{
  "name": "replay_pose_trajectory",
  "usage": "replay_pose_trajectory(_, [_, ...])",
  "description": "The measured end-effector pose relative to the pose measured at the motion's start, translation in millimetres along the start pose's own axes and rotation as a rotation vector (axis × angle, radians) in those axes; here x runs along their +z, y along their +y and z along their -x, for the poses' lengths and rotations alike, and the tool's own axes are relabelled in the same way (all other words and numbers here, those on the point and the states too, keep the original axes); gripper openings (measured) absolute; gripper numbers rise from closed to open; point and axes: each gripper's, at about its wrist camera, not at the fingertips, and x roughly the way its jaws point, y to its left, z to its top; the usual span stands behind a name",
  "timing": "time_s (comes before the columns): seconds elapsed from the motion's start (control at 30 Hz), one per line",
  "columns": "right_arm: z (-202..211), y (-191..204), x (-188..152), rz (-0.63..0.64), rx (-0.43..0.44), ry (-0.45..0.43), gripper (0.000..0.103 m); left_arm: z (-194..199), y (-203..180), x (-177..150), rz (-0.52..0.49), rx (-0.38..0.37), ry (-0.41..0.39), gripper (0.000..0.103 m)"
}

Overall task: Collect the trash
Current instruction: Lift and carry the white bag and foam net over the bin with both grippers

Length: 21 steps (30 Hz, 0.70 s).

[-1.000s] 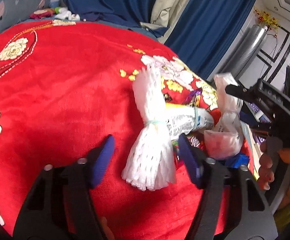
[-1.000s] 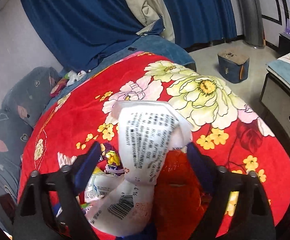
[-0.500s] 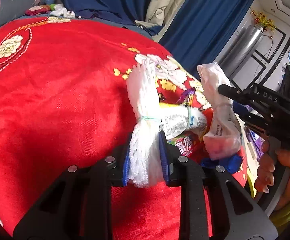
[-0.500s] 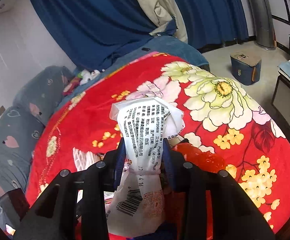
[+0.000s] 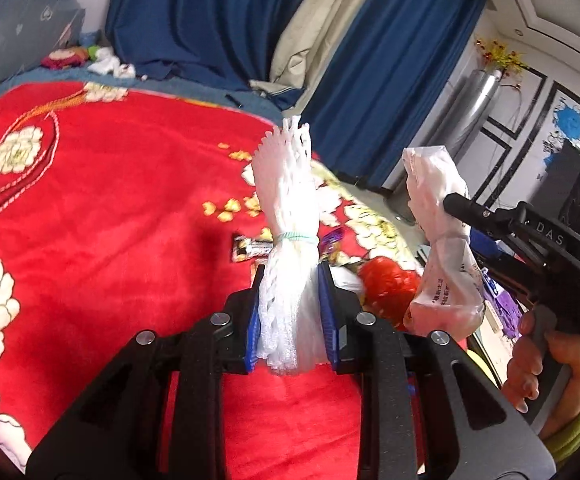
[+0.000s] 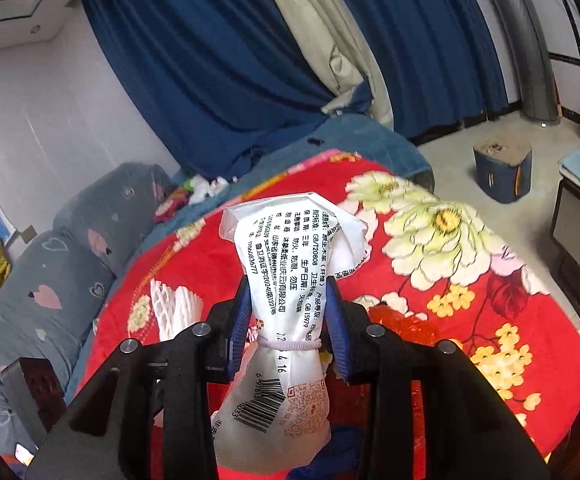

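My left gripper [image 5: 290, 280] is shut on a bundle of white foam netting [image 5: 288, 216] tied with a green band, lifted off the red flowered blanket [image 5: 102, 220]. My right gripper [image 6: 288, 300] is shut on a white printed plastic bag [image 6: 290, 280] tied with a pale band, also held above the blanket [image 6: 470, 304]. In the left wrist view the same bag [image 5: 442, 240] hangs in the right gripper, with a person's hand [image 5: 538, 360] on its handle. The foam netting [image 6: 174, 304] shows at the left of the right wrist view.
Small wrappers [image 5: 250, 246], a purple wrapper [image 5: 332, 240] and a red crumpled bag [image 5: 390, 284] lie on the blanket beyond the netting. Blue curtains [image 6: 230, 60] hang behind the bed. A grey heart-print cushion [image 6: 50, 280] lines the left side. A blue box [image 6: 502, 168] stands on the floor.
Both grippers shut on their items, the left on the foam netting and the right on the white bag. Both then rose, lifting the items off the blanket.
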Motion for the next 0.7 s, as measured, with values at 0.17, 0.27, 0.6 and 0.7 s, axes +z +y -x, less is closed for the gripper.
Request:
replay_pose_trajectory(0.17, [29.2, 0.4, 2.2, 0.024, -0.010, -0.060, 0.034, 9.0, -20.3, 1.4, -0.046, -0.042, -0.023, 0.018])
replay_pose_trajectory(0.27, [44.9, -1.7, -0.7, 0.034, -0.022, -0.083, 0.034, 11.5, -32.5, 0.2, -0.080, -0.061, -0.031, 0.018])
replay_pose_trajectory(0.6, [83.3, -16.4, -12.2, 0.039, -0.053, -0.117, 0.034, 19.5, -61.4, -4.8, -0.164, -0.131, -0.049, 0.018])
replay_pose_trajectory(0.7, [94.3, -22.5, -16.0, 0.042, -0.068, -0.126, 0.034, 21.0, -72.2, -10.2, -0.190, -0.156, -0.047, 0.018])
